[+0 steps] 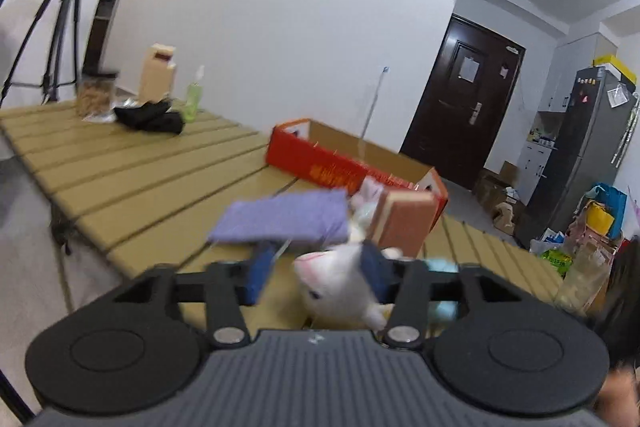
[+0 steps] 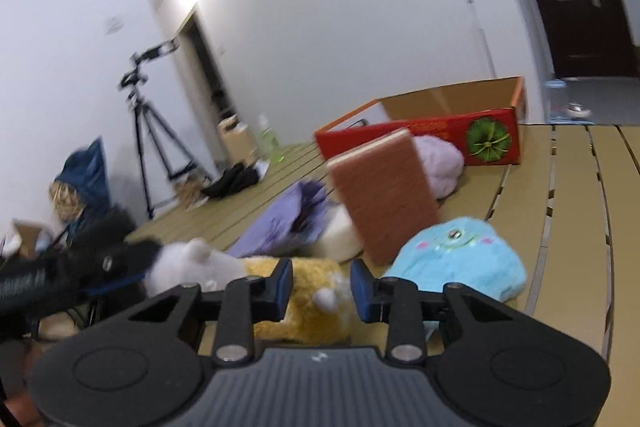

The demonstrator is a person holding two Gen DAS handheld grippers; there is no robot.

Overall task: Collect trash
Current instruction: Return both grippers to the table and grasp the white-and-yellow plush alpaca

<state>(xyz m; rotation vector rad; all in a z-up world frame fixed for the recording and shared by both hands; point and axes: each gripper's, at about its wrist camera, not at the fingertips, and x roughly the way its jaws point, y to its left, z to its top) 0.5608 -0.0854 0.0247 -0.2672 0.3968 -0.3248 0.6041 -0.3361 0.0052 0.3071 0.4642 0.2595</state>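
Observation:
In the left wrist view my left gripper (image 1: 318,271) is open around a white plush toy (image 1: 340,287). The toy rests against the right pad, and a gap shows at the left pad. My right gripper (image 2: 321,289) hangs open just over a yellow plush toy (image 2: 304,311), which shows between and under its pads. A light blue plush (image 2: 460,259) lies right of it. Behind stand a brown block (image 2: 384,195), a purple cloth (image 2: 280,223) and a lilac plush (image 2: 436,163). An open red cardboard box (image 2: 440,135) sits further back on the slatted table (image 2: 580,187).
At the table's far end are a jar (image 1: 94,99), a tan carton (image 1: 156,75), a green bottle (image 1: 192,99) and a black cloth (image 1: 150,119). A tripod (image 1: 60,23) stands beyond it. Bags and a fridge (image 1: 580,147) fill the room's right side.

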